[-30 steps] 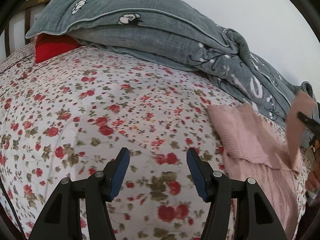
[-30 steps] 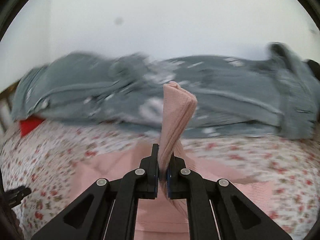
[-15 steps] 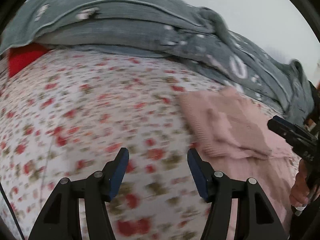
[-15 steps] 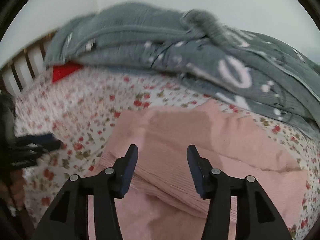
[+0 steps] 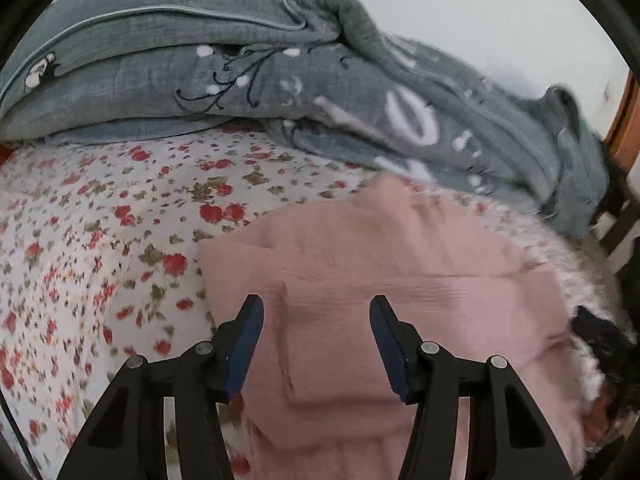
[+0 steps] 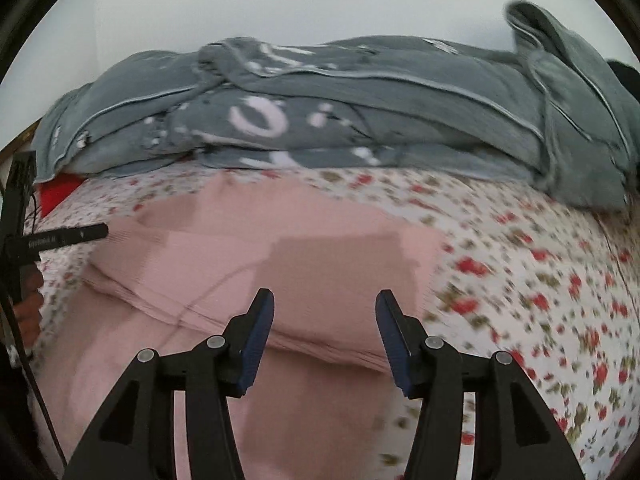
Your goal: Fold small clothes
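Note:
A pink ribbed garment [image 5: 400,272] lies partly folded on the floral bedsheet [image 5: 100,240], with a folded-over layer across its top. My left gripper [image 5: 316,308] hovers over the garment's left part; its jaws are closing slightly with nothing pinched between them. In the right wrist view the same pink garment [image 6: 280,248] fills the middle, and my right gripper [image 6: 325,300] hangs open just above it, holding nothing. One of the left gripper's fingers [image 6: 68,236] shows at that view's left edge, by the garment's left corner.
A rumpled grey quilt [image 5: 260,68] is heaped along the far side of the bed against a white wall. A red cushion [image 6: 56,194] peeks out under its left end. A person's hand [image 6: 30,304] shows at the left edge. Bare floral sheet [image 6: 540,280] extends right of the garment.
My right gripper let go of the pink fold it held up, and the fold now lies flat on the garment. My left gripper swept right from bare sheet to over the garment.

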A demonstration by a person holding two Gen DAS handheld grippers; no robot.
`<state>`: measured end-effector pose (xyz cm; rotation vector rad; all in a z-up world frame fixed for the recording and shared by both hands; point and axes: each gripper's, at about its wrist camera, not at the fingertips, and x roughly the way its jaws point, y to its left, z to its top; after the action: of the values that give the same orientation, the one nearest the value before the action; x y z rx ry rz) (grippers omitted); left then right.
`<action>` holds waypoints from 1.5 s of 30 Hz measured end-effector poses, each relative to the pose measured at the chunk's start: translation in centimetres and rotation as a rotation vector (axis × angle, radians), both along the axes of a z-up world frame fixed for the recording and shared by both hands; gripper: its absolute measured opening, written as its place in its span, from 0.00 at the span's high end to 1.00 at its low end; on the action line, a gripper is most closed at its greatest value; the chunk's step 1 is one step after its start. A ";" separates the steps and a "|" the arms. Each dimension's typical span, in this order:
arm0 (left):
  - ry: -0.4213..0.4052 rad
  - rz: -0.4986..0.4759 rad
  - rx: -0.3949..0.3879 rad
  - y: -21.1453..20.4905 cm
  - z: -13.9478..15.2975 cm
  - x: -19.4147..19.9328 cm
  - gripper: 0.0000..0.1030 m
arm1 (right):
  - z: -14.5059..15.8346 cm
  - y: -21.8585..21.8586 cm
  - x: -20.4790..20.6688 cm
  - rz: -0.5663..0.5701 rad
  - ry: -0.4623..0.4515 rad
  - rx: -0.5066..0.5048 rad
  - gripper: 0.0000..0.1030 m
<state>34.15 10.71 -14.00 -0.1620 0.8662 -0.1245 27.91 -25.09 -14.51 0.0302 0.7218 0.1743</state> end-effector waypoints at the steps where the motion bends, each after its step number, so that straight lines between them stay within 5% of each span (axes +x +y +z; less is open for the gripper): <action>1: 0.011 0.003 0.024 -0.2 -0.4 0.4 0.49 | -0.2 -0.5 0.1 -0.004 0.002 0.025 0.49; 4: 0.036 0.008 0.038 -0.3 -1.5 1.1 0.52 | -0.8 -1.4 0.2 -0.013 -0.014 0.093 0.49; 6: 0.035 0.019 0.020 -0.3 -1.7 1.3 0.64 | -1.3 -1.3 0.3 -0.008 -0.007 0.085 0.48; 8: 0.019 0.027 0.047 -0.5 -1.3 1.2 0.89 | -1.3 -1.3 0.3 -0.003 -0.010 0.083 0.48; 10: -0.007 0.012 0.045 -0.3 -0.3 0.7 0.95 | -1.2 -1.3 0.2 0.004 -0.017 0.095 0.47; 14: -0.076 0.036 -0.025 1.2 1.8 -1.3 0.95 | -1.2 -1.8 0.3 0.000 -0.010 0.127 0.47; 21: -0.005 0.094 -0.025 2.2 -0.8 -1.0 0.94 | -1.4 -1.6 0.5 -0.010 0.004 0.116 0.46; 24: 0.040 0.096 0.010 2.0 -1.2 -0.5 0.89 | -1.8 -1.4 1.0 -0.032 0.029 0.083 0.45; 27: -0.008 0.091 0.047 1.3 0.0 -1.7 0.87 | -2.6 -1.4 1.9 -0.057 0.091 0.059 0.43; 29: -0.030 0.068 0.070 0.6 0.1 -2.3 0.74 | -3.2 -1.5 2.5 -0.064 0.139 0.060 0.42; 34: 0.020 0.072 0.101 -0.1 -1.6 -2.4 0.72 | -2.9 -2.0 2.2 -0.067 0.151 0.079 0.42; 45: -0.039 0.063 0.054 1.0 2.4 -10.2 0.57 | 0.9 -3.2 -7.6 -0.157 0.078 -0.035 0.41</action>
<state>23.91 11.72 -11.56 -0.1359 0.8235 -0.0453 20.35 -28.29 -13.61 0.0606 0.7966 0.0106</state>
